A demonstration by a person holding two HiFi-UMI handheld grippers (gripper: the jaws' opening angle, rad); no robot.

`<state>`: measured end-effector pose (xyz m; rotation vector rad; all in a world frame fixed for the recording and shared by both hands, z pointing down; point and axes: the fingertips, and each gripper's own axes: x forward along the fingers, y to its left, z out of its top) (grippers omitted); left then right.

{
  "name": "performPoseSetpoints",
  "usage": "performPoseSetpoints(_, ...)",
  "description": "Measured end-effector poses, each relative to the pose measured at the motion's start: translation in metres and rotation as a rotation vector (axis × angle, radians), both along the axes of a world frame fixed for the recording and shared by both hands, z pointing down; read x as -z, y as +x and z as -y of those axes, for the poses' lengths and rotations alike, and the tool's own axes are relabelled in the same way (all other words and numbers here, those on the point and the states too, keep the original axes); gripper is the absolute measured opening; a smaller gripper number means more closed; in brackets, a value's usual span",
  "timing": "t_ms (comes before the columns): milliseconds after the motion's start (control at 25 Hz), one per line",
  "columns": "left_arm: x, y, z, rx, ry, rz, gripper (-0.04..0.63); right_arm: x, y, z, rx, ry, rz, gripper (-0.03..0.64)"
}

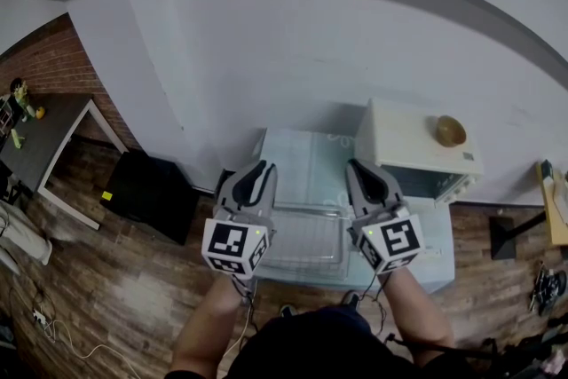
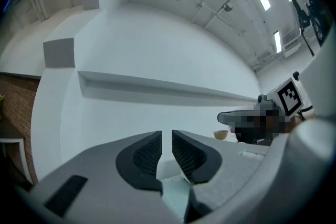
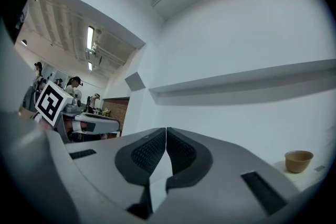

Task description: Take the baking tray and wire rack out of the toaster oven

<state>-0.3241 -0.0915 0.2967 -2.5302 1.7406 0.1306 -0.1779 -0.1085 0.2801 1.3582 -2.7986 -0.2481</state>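
The wire rack (image 1: 306,240) lies on the tabletop (image 1: 302,155) between my left claw (image 1: 258,169) and my right claw (image 1: 358,169). The toaster oven (image 1: 417,146) stands back right, with a bowl (image 1: 450,130) on top.

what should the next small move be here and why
Probably lower both grippers toward the table: the wire rack already lies there beside the toaster oven, while the left gripper and right gripper hover above it, holding nothing.

White toaster oven (image 1: 404,140), tan bowl (image 1: 450,131) — seemingly silver wire rack (image 1: 306,240).
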Motion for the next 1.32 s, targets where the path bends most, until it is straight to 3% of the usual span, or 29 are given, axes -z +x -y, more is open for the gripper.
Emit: performPoseSetpoints(1320, -0.015, -0.005, 0.009, 0.011, -0.027, 0.034, 0.057, -0.010, -0.008, 0.006, 0.011, -0.013, -0.008, 0.005)
